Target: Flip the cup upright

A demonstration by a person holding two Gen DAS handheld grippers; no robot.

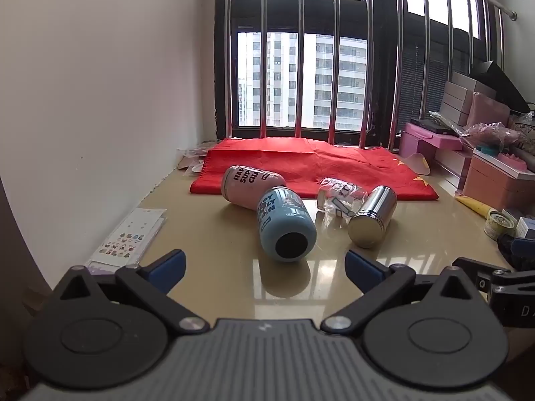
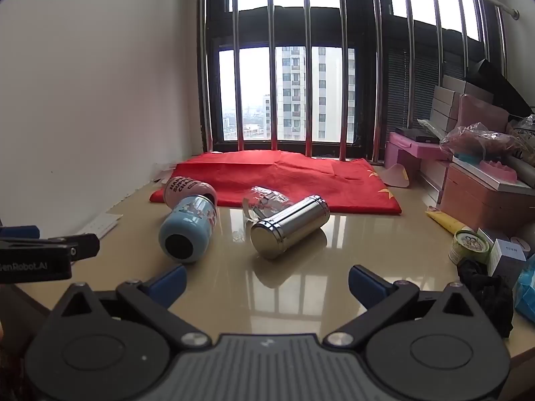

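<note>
three cups down on their sides on the table (image 1: 207, 234): blue cup (image 1: 286, 224) nearest, pink cup (image 1: 249, 185) touching it behind, steel cup (image 1: 372, 220) to the right. left gripper (image 1: 264, 267) hovers near, jaws wide apart, empty. right gripper (image 2: 267, 282) likewise spread, nothing held.

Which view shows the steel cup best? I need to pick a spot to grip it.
The right wrist view. There the steel cup lies on its side with its whole length showing and nothing in front of it. In the left wrist view the same cup points nearly at the camera, so you see mostly its round end.
</note>
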